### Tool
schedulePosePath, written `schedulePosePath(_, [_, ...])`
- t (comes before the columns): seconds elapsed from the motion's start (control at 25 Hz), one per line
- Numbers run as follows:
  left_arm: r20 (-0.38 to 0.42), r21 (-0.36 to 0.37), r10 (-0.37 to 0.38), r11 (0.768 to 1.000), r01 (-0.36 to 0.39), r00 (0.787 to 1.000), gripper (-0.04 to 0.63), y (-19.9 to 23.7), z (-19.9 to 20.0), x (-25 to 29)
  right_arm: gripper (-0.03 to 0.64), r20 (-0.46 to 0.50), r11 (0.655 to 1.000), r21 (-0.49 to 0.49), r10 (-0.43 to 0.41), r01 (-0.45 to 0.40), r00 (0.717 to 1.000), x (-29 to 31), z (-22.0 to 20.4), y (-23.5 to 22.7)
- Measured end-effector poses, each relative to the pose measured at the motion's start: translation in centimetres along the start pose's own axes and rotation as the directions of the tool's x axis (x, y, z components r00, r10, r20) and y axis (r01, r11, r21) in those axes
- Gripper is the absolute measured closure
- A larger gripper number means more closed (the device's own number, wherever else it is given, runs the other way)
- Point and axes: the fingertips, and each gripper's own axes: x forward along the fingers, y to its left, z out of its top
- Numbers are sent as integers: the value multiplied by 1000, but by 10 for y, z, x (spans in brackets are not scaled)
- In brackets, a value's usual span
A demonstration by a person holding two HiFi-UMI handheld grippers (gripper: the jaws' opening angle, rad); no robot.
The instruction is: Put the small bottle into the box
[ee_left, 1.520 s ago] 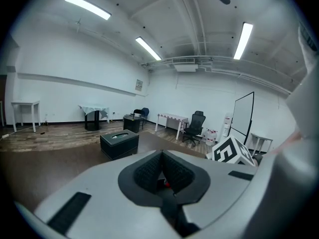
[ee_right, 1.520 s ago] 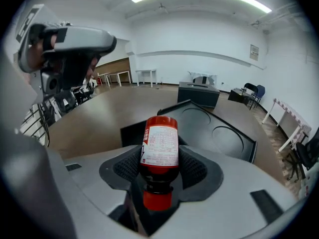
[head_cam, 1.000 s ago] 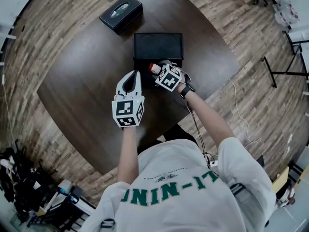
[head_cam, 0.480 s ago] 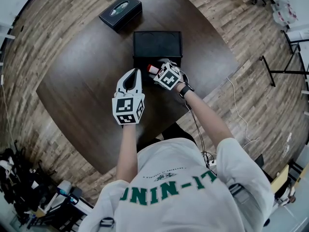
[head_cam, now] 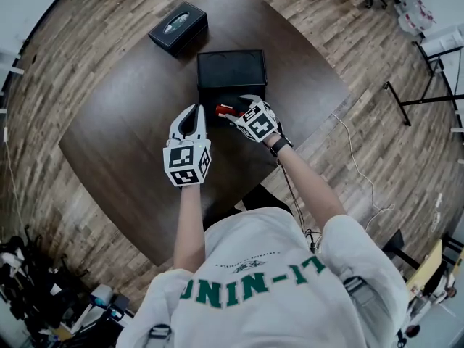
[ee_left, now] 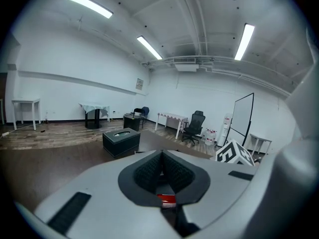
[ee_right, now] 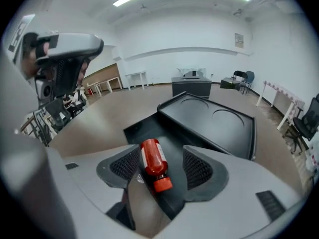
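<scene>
Inside the box (ee_right: 172, 133), small bottle (ee_right: 152, 159) (red, lying sideways)

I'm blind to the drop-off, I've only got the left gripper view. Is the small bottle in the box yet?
Observer: Yes. The right gripper view shows the bottle lying on its side inside the box.
Operator: Has the right gripper let go?
Observer: Its jaws have just been opening; they stand apart, the bottle below and between them, neither pad pressing it.
Operator: And the lid?
Observer: The lid is tipped back behind the box, open.
</scene>
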Motion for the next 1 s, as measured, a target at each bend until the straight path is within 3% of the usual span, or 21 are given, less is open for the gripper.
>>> schedulePosePath(0.2, [24,21,-5,1000,4,1000,581,-4,9,-15,353,118,993,103,-74,61,990,-46,15,4])
schedulePosePath(0.44, [58,52,-15,999,12,998,581,-13,23,-32,403,251,965,219,-198,144,947,-110,35,2])
schedulePosePath(0.72, [98,88,-42,996,34,994,581,-36,40,-55,483,403,921,313,-350,232,846,-197,71,21])
schedulePosePath(1.0, [162,128,-95,989,75,982,581,-68,66,-84,566,490,884,331,-460,331,740,-262,88,35])
